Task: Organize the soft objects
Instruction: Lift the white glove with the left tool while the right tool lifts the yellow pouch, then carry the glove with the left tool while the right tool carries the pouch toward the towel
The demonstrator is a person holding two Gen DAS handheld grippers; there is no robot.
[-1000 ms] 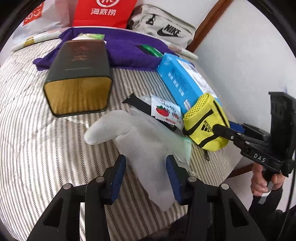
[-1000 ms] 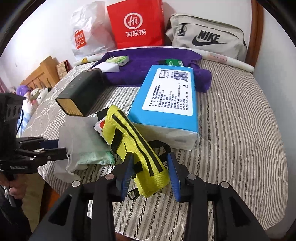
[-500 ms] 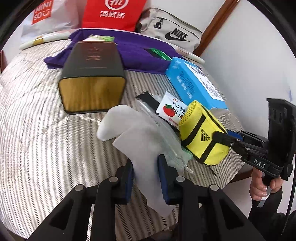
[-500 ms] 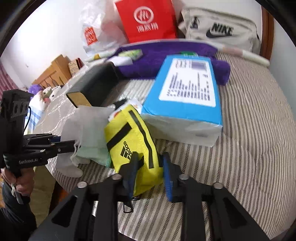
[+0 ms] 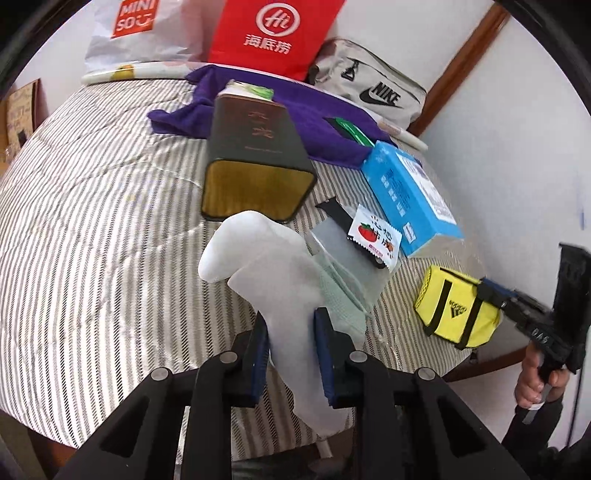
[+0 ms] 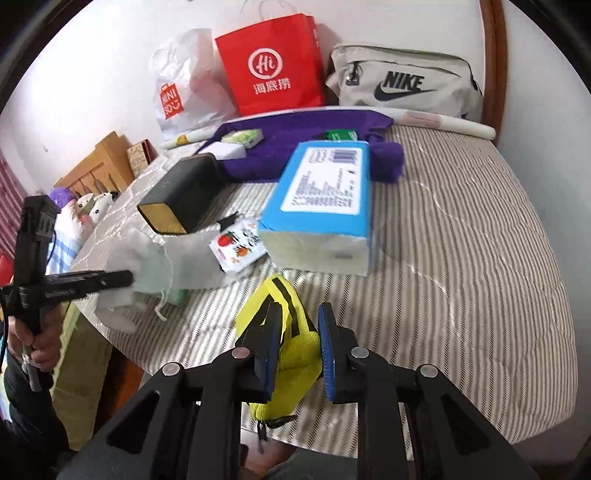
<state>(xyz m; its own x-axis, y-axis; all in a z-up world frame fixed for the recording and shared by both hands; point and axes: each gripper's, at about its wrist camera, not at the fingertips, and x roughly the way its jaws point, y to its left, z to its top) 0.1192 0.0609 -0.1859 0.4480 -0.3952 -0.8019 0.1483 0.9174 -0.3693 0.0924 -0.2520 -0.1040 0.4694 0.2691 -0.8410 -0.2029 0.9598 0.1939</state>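
Left wrist view. The left gripper (image 5: 291,354) has its jaws clamped on a white sock (image 5: 266,266), which rises from between the blue pads and bends toward a dark box with a gold end (image 5: 255,162). The sock's toe end nearly touches that box's gold face. Just right of the sock lies a pale green mesh piece with a clear bag (image 5: 347,269), and on it a small strawberry-print packet (image 5: 375,240). A blue tissue pack (image 5: 410,199) sits right of the box. Behind the box: a purple towel (image 5: 306,114), a red paper bag (image 5: 273,33), a white Miniso bag (image 5: 136,29), a grey Nike pouch (image 5: 369,88). All rest on a striped bed (image 5: 92,229). Far right of the box, the right gripper (image 5: 491,295) grips a yellow Adidas pouch (image 5: 454,310) near the bed's edge.

Right wrist view. The right gripper (image 6: 299,343) has its jaws closed on the yellow Adidas pouch (image 6: 280,332), which is pinched and crumpled between the pads, zip pull hanging below. The tissue pack (image 6: 325,206) lies beyond the pouch, the strawberry packet (image 6: 236,247) at its left corner, and the gold-ended box (image 6: 181,199) further left. The left gripper (image 6: 122,277) enters from the left, holding the sock (image 6: 114,299) at the bed's (image 6: 461,240) edge. The purple towel (image 6: 295,140) and the bags stand behind the tissue pack.
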